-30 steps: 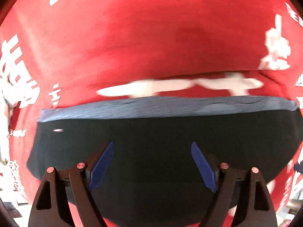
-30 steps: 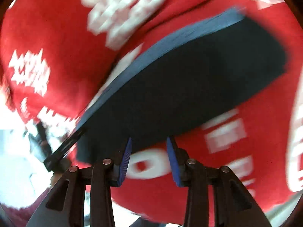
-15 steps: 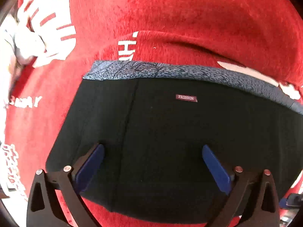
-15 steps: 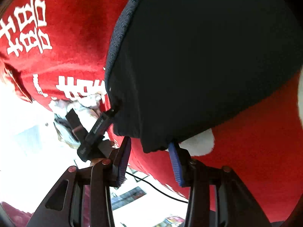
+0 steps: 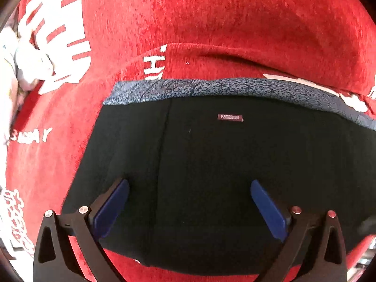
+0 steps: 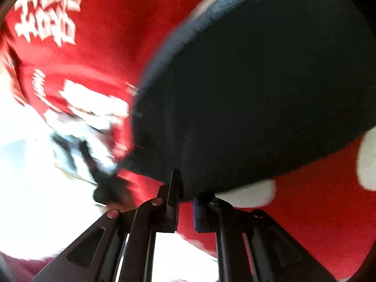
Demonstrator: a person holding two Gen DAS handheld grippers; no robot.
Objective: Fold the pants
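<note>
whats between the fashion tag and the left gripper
Only bare black fabric of the pants, crossed by no other thing; the left wrist view shows it from tag to left gripper.

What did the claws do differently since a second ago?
The right claw pinched in: its blue pads, which stood apart beside the edge of the black pants, are now nearly together at the corner of the cloth, apparently gripping it, though the view is blurred. The left claw moved in over the pants until the small label showed, then stopped. It stays wide open, and the pants stay on the red blanket.
</note>
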